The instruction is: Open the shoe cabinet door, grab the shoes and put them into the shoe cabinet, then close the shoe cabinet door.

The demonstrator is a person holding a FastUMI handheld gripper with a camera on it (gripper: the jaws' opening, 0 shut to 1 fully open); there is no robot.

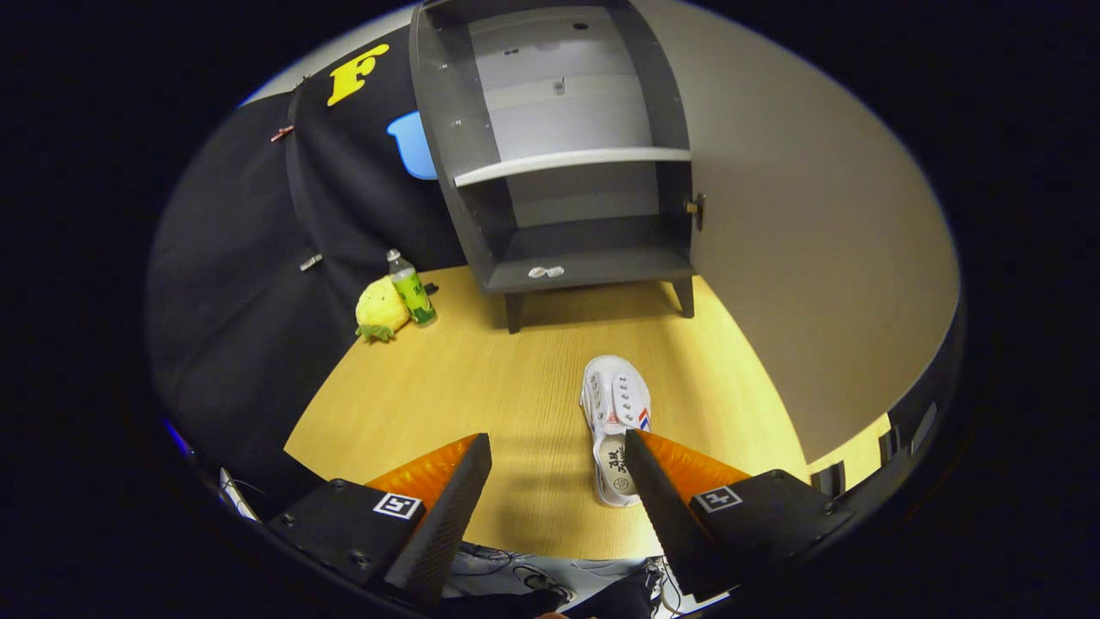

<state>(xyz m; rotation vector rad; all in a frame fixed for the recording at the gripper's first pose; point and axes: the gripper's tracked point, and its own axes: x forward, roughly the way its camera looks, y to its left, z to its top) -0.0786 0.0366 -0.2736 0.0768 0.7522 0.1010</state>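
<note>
Gripper view: gripper at bottom centre, fingers spread wide and holding nothing, above a wooden tabletop. Just ahead of the right finger, slightly below centre: a white slip-on shoe lying flat, toe toward the dark grey shoe cabinet, heel end touching or just behind that fingertip. Cabinet at upper centre, door swung open to the right, white shelf across its middle; at centre left, a yellow plush toy touching a green-labelled bottle.
</note>
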